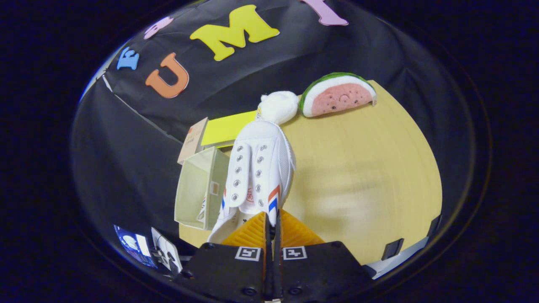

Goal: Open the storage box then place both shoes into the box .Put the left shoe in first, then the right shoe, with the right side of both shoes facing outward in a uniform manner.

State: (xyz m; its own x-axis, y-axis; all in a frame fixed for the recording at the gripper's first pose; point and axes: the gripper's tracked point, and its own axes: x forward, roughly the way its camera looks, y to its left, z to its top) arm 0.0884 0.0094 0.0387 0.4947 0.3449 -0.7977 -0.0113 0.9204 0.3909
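Your hand-held gripper (270,223) is clenched on the heel edge of the white shoe (257,168), held above the worktop (362,168). Carry it level toward the open box (198,189) just beside it, and keep the striped side outward.

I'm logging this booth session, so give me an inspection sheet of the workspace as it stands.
Surface: light wooden table, bare to one side of the shoe.
Job's things: white shoe with red and blue stripes, carried out ahead of the fingers; open storage box beside it, with what looks like another shoe partly visible inside.
Clutter: watermelon plush at the table's far edge; white plush beyond the shoe's toe; yellow sheet; small brown carton.
Grippers: gripper fingers closed on the shoe's rear edge.
Cables: nothing seen.
Surroundings: black cloth wall.
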